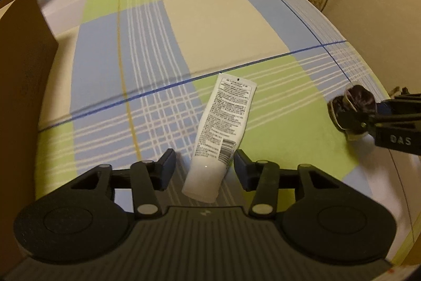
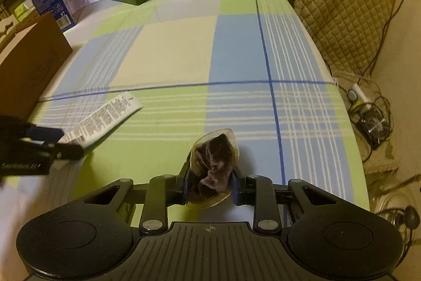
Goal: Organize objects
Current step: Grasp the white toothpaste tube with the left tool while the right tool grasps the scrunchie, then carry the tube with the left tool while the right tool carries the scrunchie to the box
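Meanwhile, two grippers over a checked tablecloth (image 1: pixel 223 25).
Left gripper (image 1: pixel 204 165), jaws spread, straddles the capped end of a white tube (image 1: pixel 222 133) lying on the cloth; right gripper (image 2: pixel 210 182) pinches a dark bundled cloth in clear wrap (image 2: pixel 214 165) just above it.

The right gripper (image 2: pixel 210 185) clamps a dark brown crumpled cloth in a clear plastic wrapper (image 2: pixel 214 170) above the checked green-and-blue tablecloth (image 2: pixel 236 49). A white printed tube (image 2: pixel 102 120) lies to the left, its near end between the left gripper's (image 2: pixel 63 141) fingers.
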The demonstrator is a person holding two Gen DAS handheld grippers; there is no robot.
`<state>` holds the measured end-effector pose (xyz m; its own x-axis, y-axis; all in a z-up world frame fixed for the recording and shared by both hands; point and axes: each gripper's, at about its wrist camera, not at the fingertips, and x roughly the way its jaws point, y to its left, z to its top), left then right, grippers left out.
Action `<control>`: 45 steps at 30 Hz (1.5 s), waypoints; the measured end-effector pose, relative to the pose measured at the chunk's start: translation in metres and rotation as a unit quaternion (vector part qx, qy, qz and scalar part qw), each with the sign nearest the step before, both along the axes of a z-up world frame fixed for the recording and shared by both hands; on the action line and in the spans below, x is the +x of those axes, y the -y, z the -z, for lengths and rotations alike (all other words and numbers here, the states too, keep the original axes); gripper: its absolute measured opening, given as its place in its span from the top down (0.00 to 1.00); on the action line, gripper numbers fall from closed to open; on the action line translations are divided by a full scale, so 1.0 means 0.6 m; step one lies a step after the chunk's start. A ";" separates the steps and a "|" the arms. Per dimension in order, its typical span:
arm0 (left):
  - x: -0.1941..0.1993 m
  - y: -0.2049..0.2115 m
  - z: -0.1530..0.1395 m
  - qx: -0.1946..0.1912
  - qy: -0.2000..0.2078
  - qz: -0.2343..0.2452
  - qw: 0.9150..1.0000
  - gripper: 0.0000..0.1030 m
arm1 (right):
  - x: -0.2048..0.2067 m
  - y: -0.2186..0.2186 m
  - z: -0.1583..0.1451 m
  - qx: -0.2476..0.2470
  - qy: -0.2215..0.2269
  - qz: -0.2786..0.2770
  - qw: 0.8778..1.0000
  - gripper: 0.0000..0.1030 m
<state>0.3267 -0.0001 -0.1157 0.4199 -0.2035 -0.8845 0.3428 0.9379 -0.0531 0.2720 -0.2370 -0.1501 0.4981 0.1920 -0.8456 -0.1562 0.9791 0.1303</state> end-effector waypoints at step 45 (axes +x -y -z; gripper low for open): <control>-0.056 0.055 -0.023 -0.034 -0.028 -0.021 0.999 0.71 | -0.067 -0.022 -0.027 0.004 -0.001 -0.061 0.998 0.76</control>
<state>0.2933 -0.0329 -0.1018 0.3787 -0.2468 -0.8920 0.2979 0.9450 -0.1350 0.2316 -0.2238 -0.1341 0.4680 0.2577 -0.8453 -0.2743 0.9517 0.1382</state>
